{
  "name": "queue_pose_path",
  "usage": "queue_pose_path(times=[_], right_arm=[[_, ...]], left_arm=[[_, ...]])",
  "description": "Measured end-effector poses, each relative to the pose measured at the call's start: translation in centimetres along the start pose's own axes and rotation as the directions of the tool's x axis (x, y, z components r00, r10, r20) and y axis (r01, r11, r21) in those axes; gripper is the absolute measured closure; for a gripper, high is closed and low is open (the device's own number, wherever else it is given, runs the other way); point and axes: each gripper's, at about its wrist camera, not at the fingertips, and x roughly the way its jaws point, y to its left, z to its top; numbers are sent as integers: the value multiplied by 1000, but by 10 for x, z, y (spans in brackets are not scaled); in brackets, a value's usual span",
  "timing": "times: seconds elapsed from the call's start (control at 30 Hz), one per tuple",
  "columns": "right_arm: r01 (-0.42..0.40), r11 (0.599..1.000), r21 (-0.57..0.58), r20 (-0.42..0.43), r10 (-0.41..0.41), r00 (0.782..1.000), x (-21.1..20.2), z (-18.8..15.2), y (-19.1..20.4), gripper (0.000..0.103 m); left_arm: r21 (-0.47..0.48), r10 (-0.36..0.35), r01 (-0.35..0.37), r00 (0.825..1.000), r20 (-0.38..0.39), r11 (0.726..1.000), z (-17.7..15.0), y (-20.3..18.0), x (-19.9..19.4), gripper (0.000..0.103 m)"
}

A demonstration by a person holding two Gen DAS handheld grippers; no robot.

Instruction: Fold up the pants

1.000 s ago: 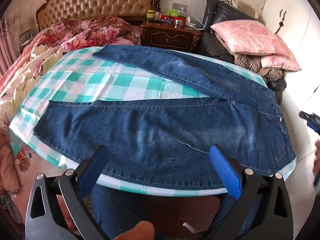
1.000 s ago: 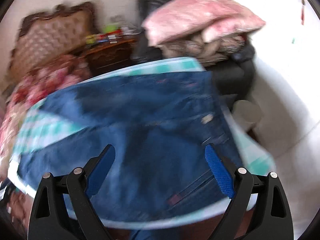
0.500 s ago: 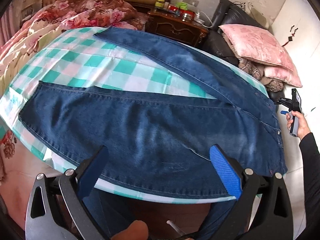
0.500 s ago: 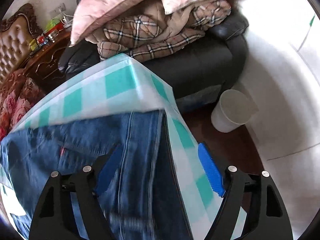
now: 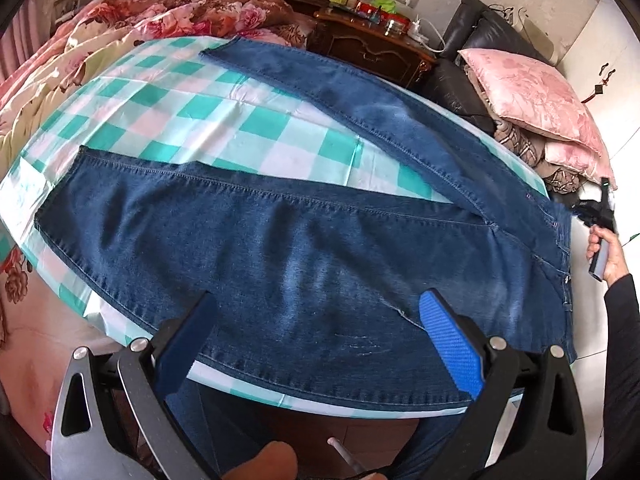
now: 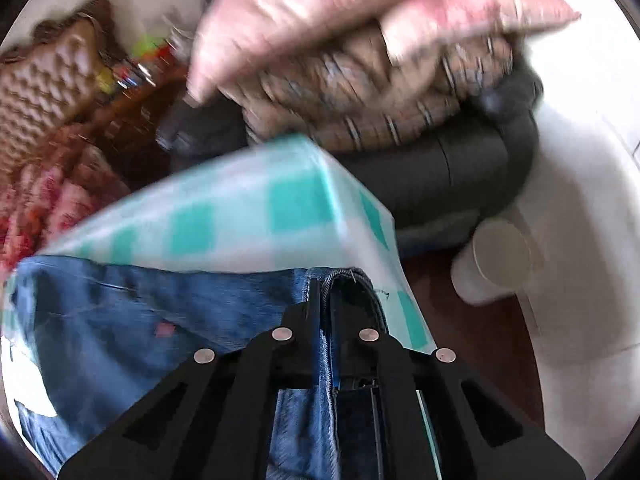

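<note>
Blue jeans (image 5: 304,248) lie spread flat on a table with a green-and-white checked cloth (image 5: 192,104), legs apart toward the left, waistband at the right. My left gripper (image 5: 316,340) is open and empty above the near leg, at the table's near edge. My right gripper (image 6: 326,300) is shut on the jeans' waistband (image 6: 348,280) at the far right corner of the table; it also shows in the left wrist view (image 5: 596,212), held in a hand. The right wrist view is motion-blurred.
A bed with floral bedding (image 5: 152,4) lies behind the table. A dark wooden nightstand (image 5: 372,44) with bottles and a black armchair with pink pillows (image 5: 528,92) stand at the back right. A white bin (image 6: 492,264) stands on the floor by the table corner.
My right gripper has closed on the waistband at the table's corner. My left gripper has risen and tilted over the near leg, still open.
</note>
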Motion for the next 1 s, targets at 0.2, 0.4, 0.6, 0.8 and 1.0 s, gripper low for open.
queue_pose_path(times=[0.2, 0.4, 0.6, 0.8, 1.0], right_arm=[[-197, 954, -225, 211, 245, 946, -156, -57, 59, 98], [-481, 843, -240, 201, 528, 825, -247, -190, 46, 98], [-540, 841, 25, 94, 535, 839, -221, -290, -13, 98], [-530, 839, 123, 99, 521, 848, -215, -288, -31, 98], [-625, 777, 73, 171, 608, 775, -235, -259, -38, 98]], left_arm=[[-6, -40, 40, 998, 51, 999, 0, 4, -17, 2], [-4, -164, 165, 981, 108, 986, 7, 12, -34, 2], [-79, -304, 305, 952, 32, 949, 35, 27, 9, 27], [-120, -337, 334, 941, -3, 935, 79, 20, 63, 45], [-258, -362, 351, 932, 2, 900, 123, 38, 106, 57]])
